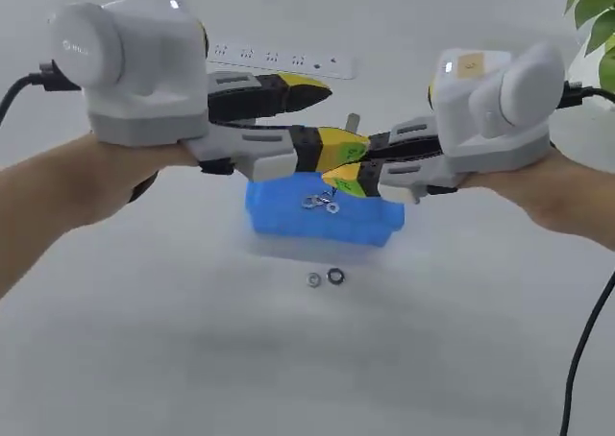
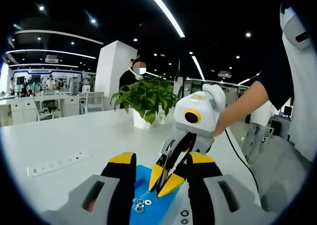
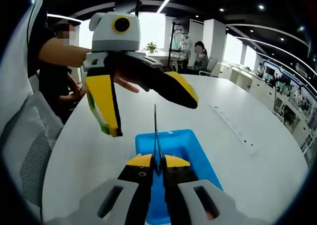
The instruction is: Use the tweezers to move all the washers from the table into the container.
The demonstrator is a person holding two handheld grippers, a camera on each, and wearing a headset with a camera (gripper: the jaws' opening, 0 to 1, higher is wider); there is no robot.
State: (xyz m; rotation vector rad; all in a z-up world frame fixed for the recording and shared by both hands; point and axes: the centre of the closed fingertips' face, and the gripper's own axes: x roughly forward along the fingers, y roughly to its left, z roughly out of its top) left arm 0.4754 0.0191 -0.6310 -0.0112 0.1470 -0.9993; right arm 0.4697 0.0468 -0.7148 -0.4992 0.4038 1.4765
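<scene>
While the right gripper (image 1: 338, 179) has its jaws clamped on the tweezers (image 3: 155, 131), the thin blades run straight on along the jaws' own line and end above the blue container (image 1: 288, 217). I cannot tell whether anything is pinched at their tips. A small cluster of washers (image 1: 322, 204) already lies inside the container.

What the coming move turns on is where the two washers (image 1: 325, 278) on the table (image 1: 173, 359) lie from those tips. They sit side by side on the bare surface just outside the container's near wall, on the person's side, lower than the tips and toward the body. So the tweezers, as I judge it, need to draw back over that wall and drop, not reach further forward.

The left gripper (image 1: 333, 121) has its jaws spread wide and grips nothing. It comes in from the opposite side with its tips above the container, close to the right gripper's — near enough that the two could crowd each other. Only the right gripper carries the tool, so the pick falls to it, and the washers lie flat, offering the blades only a low edge.
</scene>
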